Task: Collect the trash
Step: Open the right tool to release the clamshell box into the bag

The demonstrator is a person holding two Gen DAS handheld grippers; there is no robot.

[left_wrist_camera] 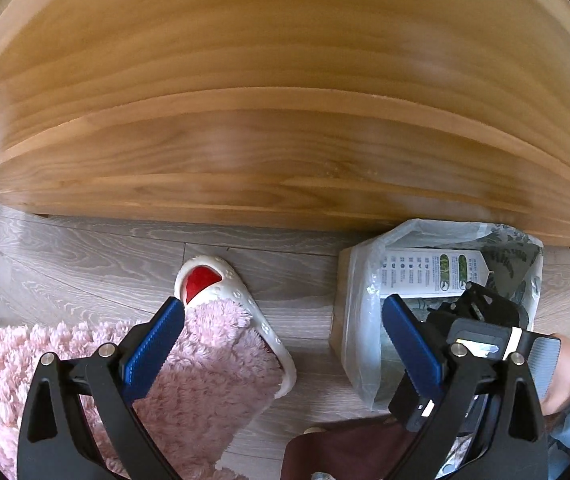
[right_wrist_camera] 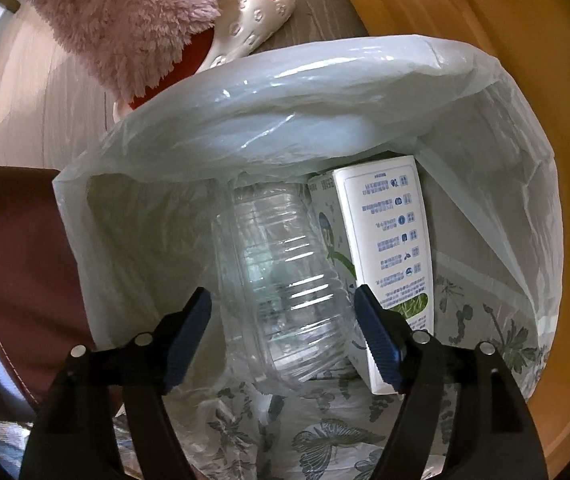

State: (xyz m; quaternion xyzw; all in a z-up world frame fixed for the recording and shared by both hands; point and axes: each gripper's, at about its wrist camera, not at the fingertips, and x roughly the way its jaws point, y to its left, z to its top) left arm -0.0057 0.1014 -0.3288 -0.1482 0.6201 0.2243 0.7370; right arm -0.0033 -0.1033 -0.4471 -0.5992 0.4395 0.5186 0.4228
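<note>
A: What sort of room and floor is this?

B: A grey wood-grain plank floor [left_wrist_camera: 97, 264], with a broad pale wooden panel [left_wrist_camera: 285, 120] of furniture rising behind it. At the far left a fluffy pink leg [left_wrist_camera: 85, 380] comes down into one white slipper [left_wrist_camera: 241, 284] with a red lining. Low in the middle sits a dark red leather piece [left_wrist_camera: 349, 448] with pale stitching; I cannot tell what it belongs to.

A: And further right?

B: One waste bin [left_wrist_camera: 351, 320] stands on the floor just beside the wooden panel, lined with one translucent white bag [right_wrist_camera: 305, 92] folded over its rim.

A: What is in it, counted?

B: One clear ribbed plastic bottle [right_wrist_camera: 281, 280], lying lengthwise, and one white carton [right_wrist_camera: 389, 248] with blue print and a green patch, touching the bottle on its right. Beneath them lies thin plastic printed with grey leaves and butterflies [right_wrist_camera: 325, 436].

A: The tools?

B: Two. The left gripper [left_wrist_camera: 283, 344] hangs above the floor between slipper and bin, its blue pads spread wide and holding nothing. The right gripper [right_wrist_camera: 283, 340] is over the bin mouth, a hand [left_wrist_camera: 569, 376] behind it; its fingers are spread too, one on each side of the bottle, neither pad pressed against it.
</note>
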